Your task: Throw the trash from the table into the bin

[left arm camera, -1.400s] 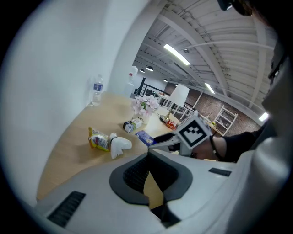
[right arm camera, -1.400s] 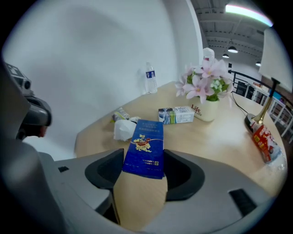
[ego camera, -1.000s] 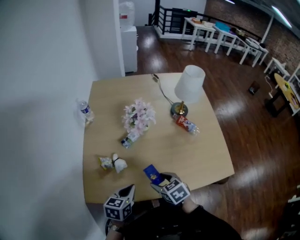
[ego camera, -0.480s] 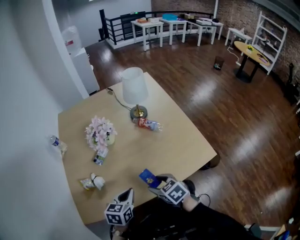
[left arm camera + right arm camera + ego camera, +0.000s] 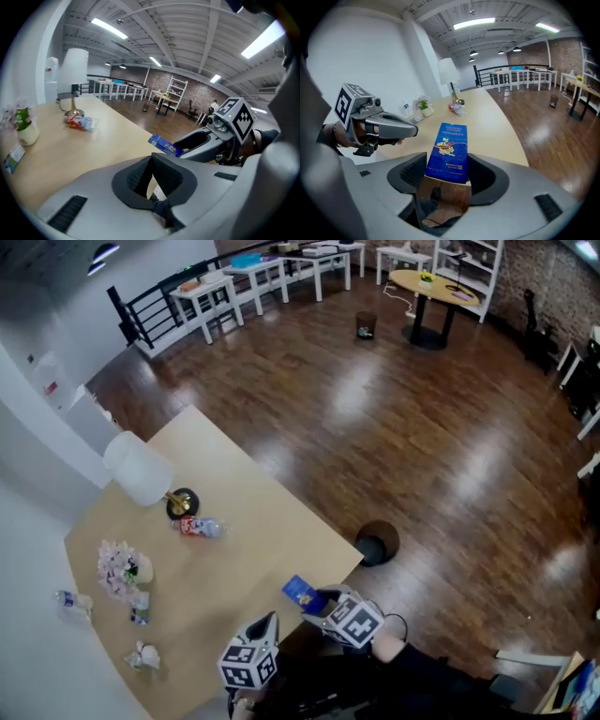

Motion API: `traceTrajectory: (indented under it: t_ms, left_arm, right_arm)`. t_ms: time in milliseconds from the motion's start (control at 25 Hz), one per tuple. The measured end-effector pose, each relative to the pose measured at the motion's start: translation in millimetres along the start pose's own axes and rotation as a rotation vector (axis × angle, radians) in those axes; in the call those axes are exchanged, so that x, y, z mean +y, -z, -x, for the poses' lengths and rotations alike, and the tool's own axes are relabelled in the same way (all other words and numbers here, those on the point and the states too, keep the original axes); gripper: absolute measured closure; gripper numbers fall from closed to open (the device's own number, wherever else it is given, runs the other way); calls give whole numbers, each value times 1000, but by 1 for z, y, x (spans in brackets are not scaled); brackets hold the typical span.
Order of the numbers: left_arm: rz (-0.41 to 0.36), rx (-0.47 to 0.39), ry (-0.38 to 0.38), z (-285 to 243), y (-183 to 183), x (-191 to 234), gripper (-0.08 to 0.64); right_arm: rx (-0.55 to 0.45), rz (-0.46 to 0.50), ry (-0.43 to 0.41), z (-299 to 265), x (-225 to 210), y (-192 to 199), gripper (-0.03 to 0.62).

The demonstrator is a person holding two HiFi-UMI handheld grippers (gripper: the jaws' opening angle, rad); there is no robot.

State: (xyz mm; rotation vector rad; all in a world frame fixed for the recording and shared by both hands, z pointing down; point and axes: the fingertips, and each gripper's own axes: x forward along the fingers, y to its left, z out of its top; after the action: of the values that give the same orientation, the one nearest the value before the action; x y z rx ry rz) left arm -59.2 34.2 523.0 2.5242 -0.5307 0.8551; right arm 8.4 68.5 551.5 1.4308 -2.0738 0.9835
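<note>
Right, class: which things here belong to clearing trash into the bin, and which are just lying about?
Job: flat blue cardboard box in right gripper; crumpled red-and-white wrapper; round black bin.
Lying about: white-shaded lamp; pink flowers in vase.

Table (image 5: pixel 272 540) clr along its right edge and near part; obstr. on it: lamp (image 5: pixel 139 470) at far end, red wrapper (image 5: pixel 199 527) just beside it, flower vase (image 5: pixel 120 568) left by wall (image 5: pixel 28 465); bin (image 5: pixel 376 543) on floor (image 5: pixel 422 427) off right corner, floor beyond open.
</note>
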Motion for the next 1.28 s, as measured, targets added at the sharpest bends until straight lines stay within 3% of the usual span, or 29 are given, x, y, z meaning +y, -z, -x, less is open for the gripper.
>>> traceTrajectory:
  t_ms: [160,360,600,960,1280]
  left_arm:
    - [-72,69,79,-69,-21,-58,558]
    - [-156,148,182,-143,-41,-129,557]
    - [-249,194,263,-220,-48,-196,557]
    - [-164,278,273,-325,-13,-221,556]
    - [-146,349,264,-370,9,-210,557]
  right_arm:
    - [-20,-93,41,35,-73,24,308]
    - [-12,-264,157,86,-173,78,308]
    - [37,-384,230,96,-252,136,308]
    - [103,-523,364,2,-388,239,307]
    - [196,-571,378,-90,-460,303,307]
